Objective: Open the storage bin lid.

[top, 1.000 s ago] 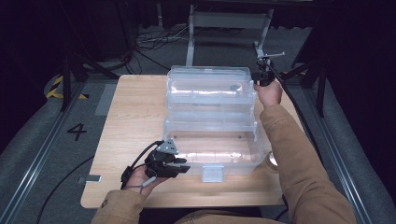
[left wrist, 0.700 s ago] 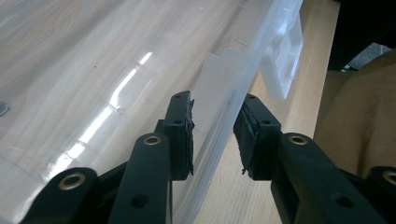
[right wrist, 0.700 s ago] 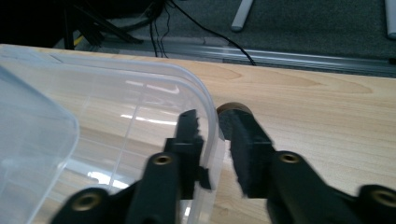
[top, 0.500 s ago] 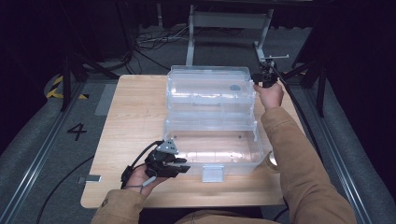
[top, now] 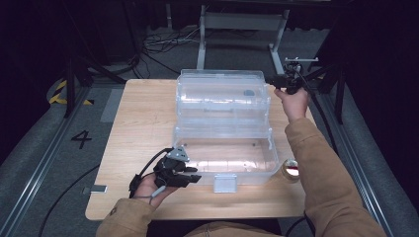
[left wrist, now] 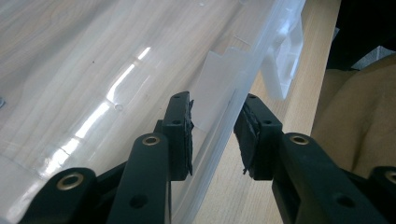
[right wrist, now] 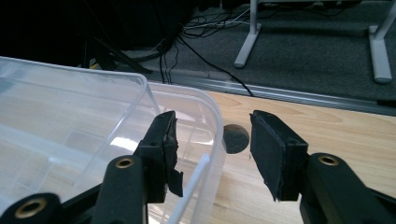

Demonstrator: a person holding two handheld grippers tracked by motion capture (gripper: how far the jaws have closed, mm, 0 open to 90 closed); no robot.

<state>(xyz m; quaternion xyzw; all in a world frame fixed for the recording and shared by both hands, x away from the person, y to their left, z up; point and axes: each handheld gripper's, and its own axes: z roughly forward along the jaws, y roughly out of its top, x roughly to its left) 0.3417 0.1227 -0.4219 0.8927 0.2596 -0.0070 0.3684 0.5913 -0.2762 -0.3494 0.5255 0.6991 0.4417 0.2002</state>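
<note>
Two grippers work a clear plastic storage box (top: 222, 143): left gripper (left wrist: 212, 128) straddles its front wall, pads not visibly pressing, while right gripper (right wrist: 212, 149), jaws just opened around the raised lid's (top: 220, 91) corner, should withdraw gently.

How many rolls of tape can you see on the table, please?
1. A single roll of tape lies on the table by the near right corner of the clear plastic box, beside the person's right sleeve. Others may be hidden behind the box or arms.

The clear plastic bin (top: 223, 129) hogs mid-table, wood on its left is wide open, and a tape roll (top: 290, 170), I think, crowds the right.
</note>
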